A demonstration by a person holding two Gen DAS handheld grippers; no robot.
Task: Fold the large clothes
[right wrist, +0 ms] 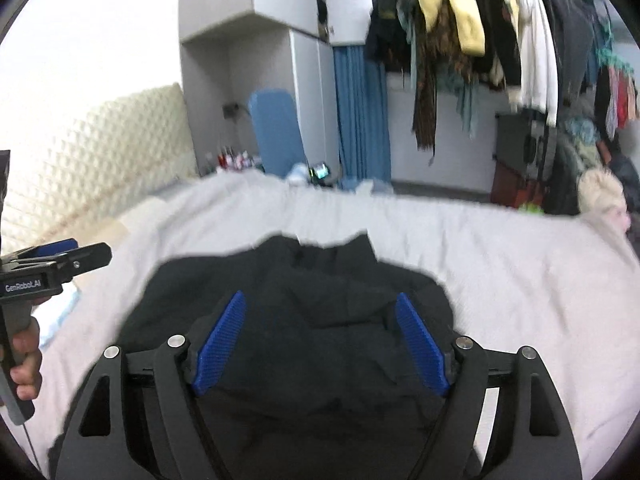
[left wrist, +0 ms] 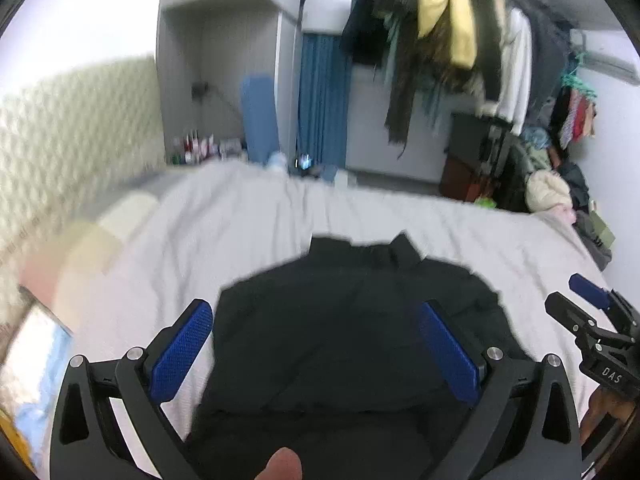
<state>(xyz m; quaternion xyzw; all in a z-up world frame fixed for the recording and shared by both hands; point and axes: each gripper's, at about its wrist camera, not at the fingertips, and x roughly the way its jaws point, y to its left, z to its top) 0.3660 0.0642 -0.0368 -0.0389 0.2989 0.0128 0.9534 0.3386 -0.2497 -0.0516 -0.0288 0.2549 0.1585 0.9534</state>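
A garment lies on the bed, collar toward the far edge. Beyond the bed stands a wardrobe; a rack of hanging clothes is to its right.

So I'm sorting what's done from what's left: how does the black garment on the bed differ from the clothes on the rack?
The black garment lies spread on the bed; the clothes on the rack hang behind it. The garment is one dark piece; the rack holds many, yellow, white and dark. Neither is folded yet.

Your black garment lies spread, rumpled, on the pale bed; its collar apparently faces away.
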